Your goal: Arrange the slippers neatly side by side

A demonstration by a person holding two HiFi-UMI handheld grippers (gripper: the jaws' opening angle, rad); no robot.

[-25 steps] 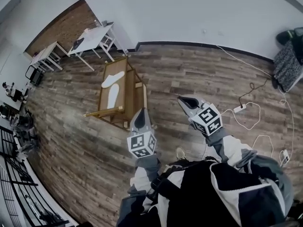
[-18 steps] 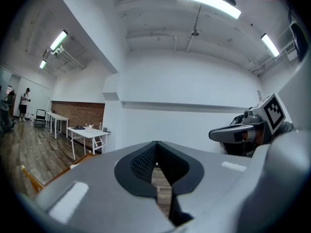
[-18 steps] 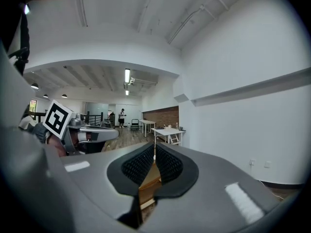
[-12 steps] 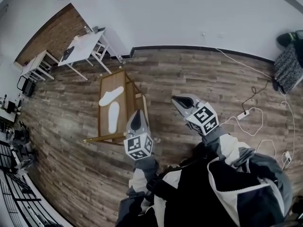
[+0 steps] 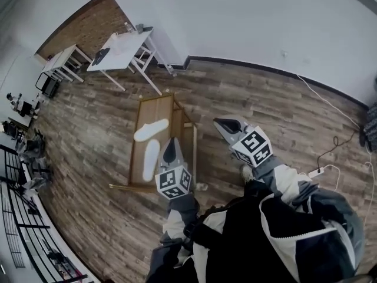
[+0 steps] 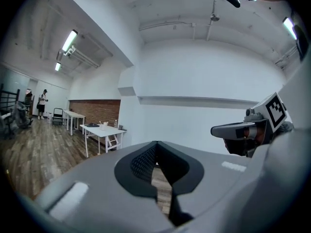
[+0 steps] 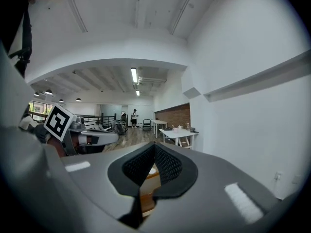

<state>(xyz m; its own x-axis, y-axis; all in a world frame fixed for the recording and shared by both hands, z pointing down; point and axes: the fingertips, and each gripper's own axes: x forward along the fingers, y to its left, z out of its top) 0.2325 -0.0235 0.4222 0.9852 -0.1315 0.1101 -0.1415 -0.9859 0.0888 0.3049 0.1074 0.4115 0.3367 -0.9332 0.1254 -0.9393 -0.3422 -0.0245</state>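
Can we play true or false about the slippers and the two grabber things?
1. Two white slippers lie on the wooden table. True.
2. The slippers sit neatly side by side. False: they lie at an angle to each other.
3. The left gripper holds a slipper. False: its jaws are shut on nothing.
4. The right gripper is shut and empty. True.
5. A white table stands near the brick wall. True.

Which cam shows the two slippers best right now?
Head view: the far slipper and near slipper, both white, lie in full view on the wooden table, angled to each other. Left gripper view shows only a wood sliver between its jaws. Right gripper view adds a small white bit, possibly a slipper.
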